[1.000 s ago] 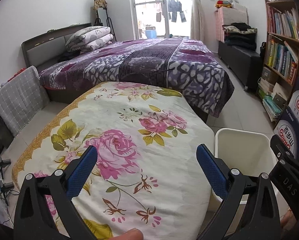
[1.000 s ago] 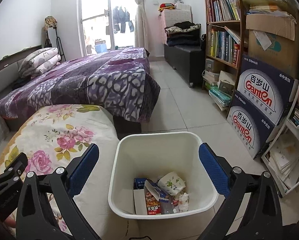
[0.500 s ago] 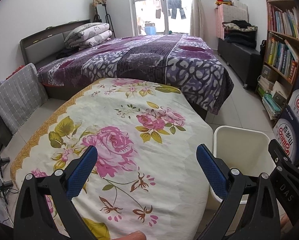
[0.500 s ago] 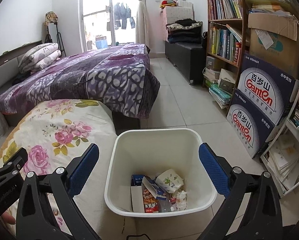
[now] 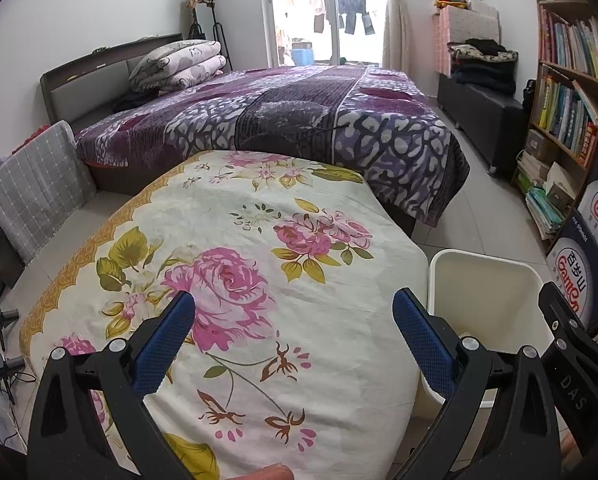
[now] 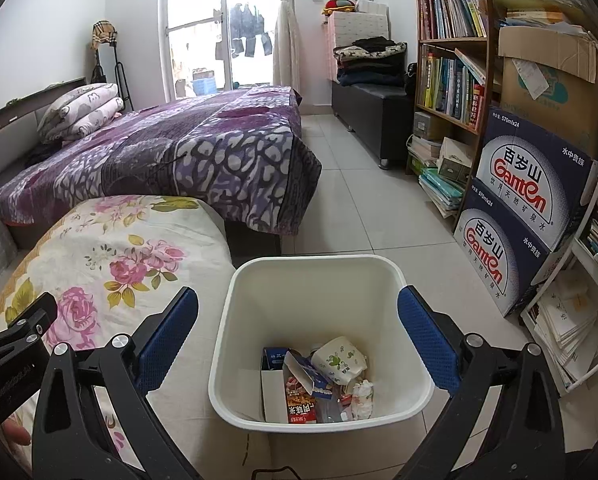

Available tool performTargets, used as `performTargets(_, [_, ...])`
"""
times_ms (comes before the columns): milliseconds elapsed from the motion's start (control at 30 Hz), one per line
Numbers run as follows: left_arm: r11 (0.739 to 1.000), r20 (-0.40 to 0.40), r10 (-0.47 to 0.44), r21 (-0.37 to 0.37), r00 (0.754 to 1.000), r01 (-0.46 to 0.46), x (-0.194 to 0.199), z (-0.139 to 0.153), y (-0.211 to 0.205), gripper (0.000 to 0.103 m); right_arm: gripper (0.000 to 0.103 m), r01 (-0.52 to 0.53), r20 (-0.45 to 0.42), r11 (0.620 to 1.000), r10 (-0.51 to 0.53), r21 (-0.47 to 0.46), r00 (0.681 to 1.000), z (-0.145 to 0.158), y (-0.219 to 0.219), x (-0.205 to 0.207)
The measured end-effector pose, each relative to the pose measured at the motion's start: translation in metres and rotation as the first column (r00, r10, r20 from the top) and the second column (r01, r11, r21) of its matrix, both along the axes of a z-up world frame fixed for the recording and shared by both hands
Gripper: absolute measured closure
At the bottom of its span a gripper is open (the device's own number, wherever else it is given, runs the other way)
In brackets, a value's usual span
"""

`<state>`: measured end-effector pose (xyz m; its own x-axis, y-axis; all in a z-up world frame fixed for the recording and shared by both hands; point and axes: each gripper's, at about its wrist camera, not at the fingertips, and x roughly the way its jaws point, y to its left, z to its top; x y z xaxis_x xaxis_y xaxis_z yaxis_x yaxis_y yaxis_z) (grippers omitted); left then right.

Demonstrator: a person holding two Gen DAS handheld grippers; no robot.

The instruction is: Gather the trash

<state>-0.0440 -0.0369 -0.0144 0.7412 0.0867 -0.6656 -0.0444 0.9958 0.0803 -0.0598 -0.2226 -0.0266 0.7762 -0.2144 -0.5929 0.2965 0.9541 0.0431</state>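
A white trash bin (image 6: 315,280) stands on the tiled floor beside a floral-covered surface (image 5: 259,280). It holds several pieces of trash (image 6: 323,376): wrappers, a small carton, a crumpled cup. My right gripper (image 6: 298,340) is open and empty, above the bin. My left gripper (image 5: 295,340) is open and empty over the floral cover, with the bin (image 5: 487,280) to its right. No trash shows on the floral cover.
A bed with a purple quilt (image 5: 299,120) lies behind. A bookshelf (image 6: 451,60) and stacked Ganten water boxes (image 6: 527,208) line the right wall. A dark bench (image 6: 371,108) with folded clothes stands further back. Tiled floor (image 6: 359,208) runs between.
Both grippers have drifted slightly; the bin sits a little nearer in the right wrist view. Both stay open and empty.
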Motion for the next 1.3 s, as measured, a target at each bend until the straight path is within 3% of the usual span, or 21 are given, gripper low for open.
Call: performTargets(1300, [0.999, 0.004, -0.034, 0.002, 0.999, 0.034, 0.0005, -0.002, -0.0035, 0.008, 0.007, -0.008, -0.019, 1.0, 0.008, 0.005, 1.0, -0.006, -0.0005, 0.0012])
